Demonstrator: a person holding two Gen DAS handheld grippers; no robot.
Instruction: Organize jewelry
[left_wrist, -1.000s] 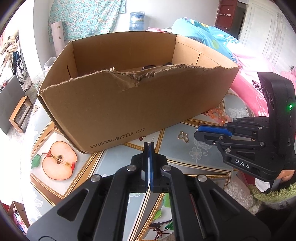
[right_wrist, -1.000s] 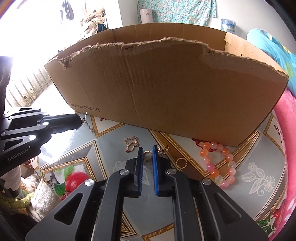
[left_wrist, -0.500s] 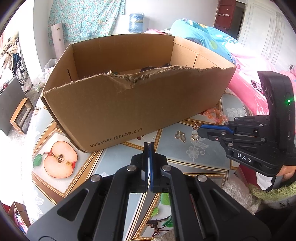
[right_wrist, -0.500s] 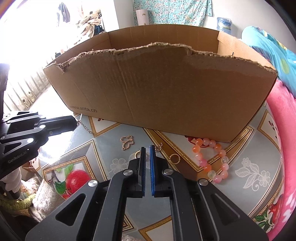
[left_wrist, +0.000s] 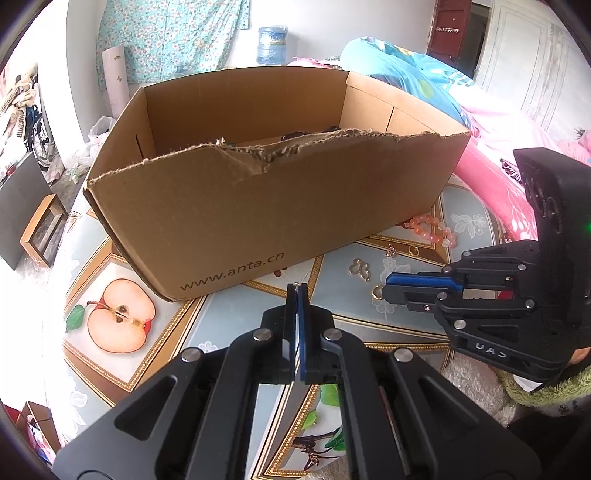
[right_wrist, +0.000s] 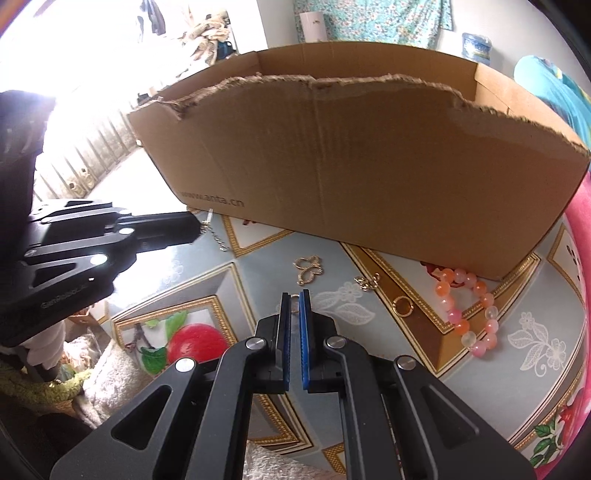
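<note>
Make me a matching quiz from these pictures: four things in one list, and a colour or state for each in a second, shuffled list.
1. bead bracelet
2. cardboard box
3. left claw
4. right claw

A. torn top edge
B. pinching a thin chain
C. pink and orange
D. closed on a gold ring

Pairs: 1-C, 2-A, 3-B, 4-D

1. The cardboard box (right_wrist: 369, 166) stands on the surface (right_wrist: 207, 280), filling the 12 o'clock side in the right wrist view.
2. The butterfly pendant (right_wrist: 309, 269) lies just before the box, at 12 o'clock from the right tool (right_wrist: 294, 295).
3. The small ring (right_wrist: 402, 306) lies at 2 o'clock, the bead bracelet (right_wrist: 469, 306) beyond it at 3 o'clock, touching the box.
4. The left tool (right_wrist: 194, 227) sits at 10 o'clock, with a chain (right_wrist: 216, 240) hanging from it.
</note>
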